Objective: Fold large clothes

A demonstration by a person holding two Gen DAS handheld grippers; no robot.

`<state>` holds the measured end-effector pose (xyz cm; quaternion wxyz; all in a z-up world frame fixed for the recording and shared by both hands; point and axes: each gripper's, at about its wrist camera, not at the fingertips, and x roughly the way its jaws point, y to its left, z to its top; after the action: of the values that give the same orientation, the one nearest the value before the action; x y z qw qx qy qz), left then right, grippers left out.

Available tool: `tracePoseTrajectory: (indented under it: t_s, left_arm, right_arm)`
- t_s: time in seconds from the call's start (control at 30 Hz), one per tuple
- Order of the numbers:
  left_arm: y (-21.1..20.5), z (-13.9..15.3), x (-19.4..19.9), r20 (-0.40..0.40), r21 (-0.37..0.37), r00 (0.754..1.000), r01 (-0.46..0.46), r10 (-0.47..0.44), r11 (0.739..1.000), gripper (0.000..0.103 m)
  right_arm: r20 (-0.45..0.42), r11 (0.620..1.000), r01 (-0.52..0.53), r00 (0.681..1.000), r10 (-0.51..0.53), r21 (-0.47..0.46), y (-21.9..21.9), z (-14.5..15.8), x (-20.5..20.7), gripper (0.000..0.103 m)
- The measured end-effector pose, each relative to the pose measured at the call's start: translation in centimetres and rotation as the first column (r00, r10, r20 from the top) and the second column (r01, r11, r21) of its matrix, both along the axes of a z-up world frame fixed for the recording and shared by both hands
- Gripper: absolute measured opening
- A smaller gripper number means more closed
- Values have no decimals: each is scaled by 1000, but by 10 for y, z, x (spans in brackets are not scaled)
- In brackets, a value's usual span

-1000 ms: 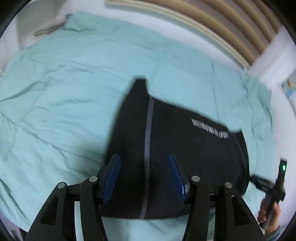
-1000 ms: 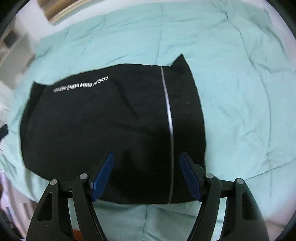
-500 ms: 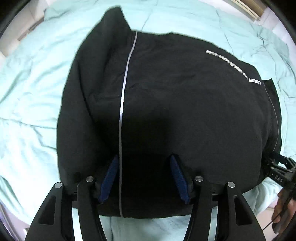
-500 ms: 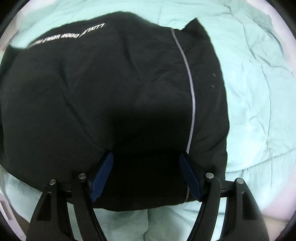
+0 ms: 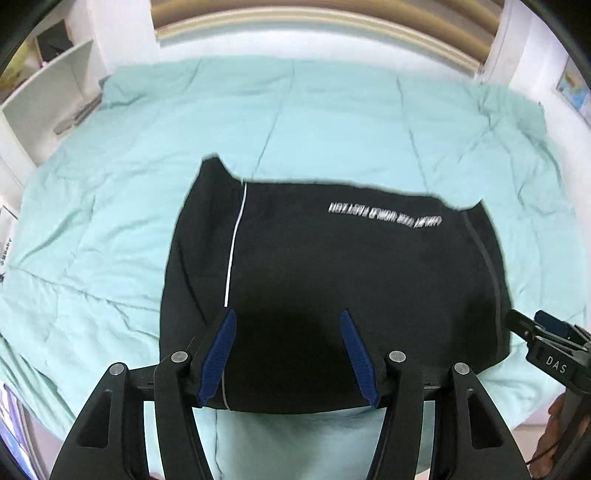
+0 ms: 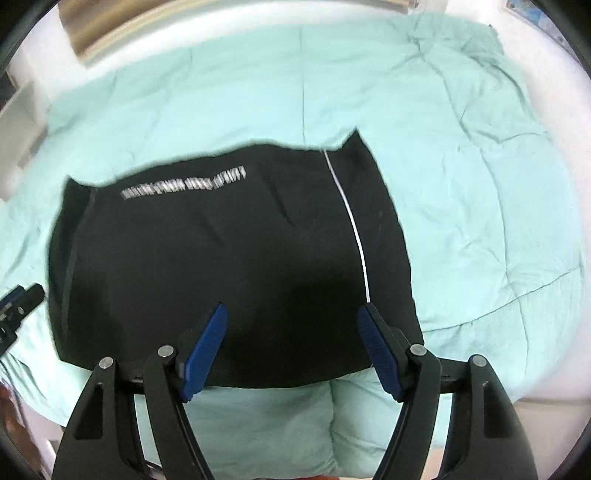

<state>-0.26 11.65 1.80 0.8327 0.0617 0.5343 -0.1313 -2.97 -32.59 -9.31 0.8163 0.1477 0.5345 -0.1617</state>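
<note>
A black garment (image 5: 332,266) lies folded into a rough rectangle on the mint green quilt (image 5: 147,166). It has white lettering near its far edge and a thin white stripe on each side. It also shows in the right wrist view (image 6: 229,258). My left gripper (image 5: 288,350) is open and empty above the garment's near left part. My right gripper (image 6: 291,347) is open and empty above its near right part. The right gripper's tip (image 5: 543,339) shows at the right edge of the left wrist view.
The quilt (image 6: 461,166) covers the whole bed. A slatted wooden headboard (image 5: 314,14) stands at the far end. White shelves (image 5: 48,85) are at the far left. The bed's near edge runs just under both grippers.
Both grippers have pulled back and up from close over the garment. The garment now looks smaller and the whole bed is in view. Both stay open.
</note>
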Motion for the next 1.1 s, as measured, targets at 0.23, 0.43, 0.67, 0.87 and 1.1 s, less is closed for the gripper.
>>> tracePoseTrajectory:
  t_s: [0.23, 0.43, 0.67, 0.87, 1.1]
  left_arm:
    - [-18, 34, -4, 34, 0, 999, 39, -39, 999, 61]
    - [-28, 52, -10, 82, 8, 995, 54, -54, 999, 61]
    - [-35, 55, -19, 130, 95, 988, 72, -84, 993, 61]
    - [-35, 55, -20, 130, 95, 989, 59, -71, 994, 61]
    - [-36, 51, -19, 113, 111, 991, 59, -71, 992, 61]
  right_arm:
    - [57, 999, -10, 998, 12, -30, 19, 46, -1, 75]
    - [82, 999, -18, 996, 21, -46, 31, 64, -2, 76]
    - [78, 999, -15, 997, 17, -31, 36, 67, -1, 76]
    - [68, 999, -22, 997, 25, -39, 41, 63, 1, 76]
    - [35, 999, -30, 999, 30, -20, 45, 52, 3, 76]
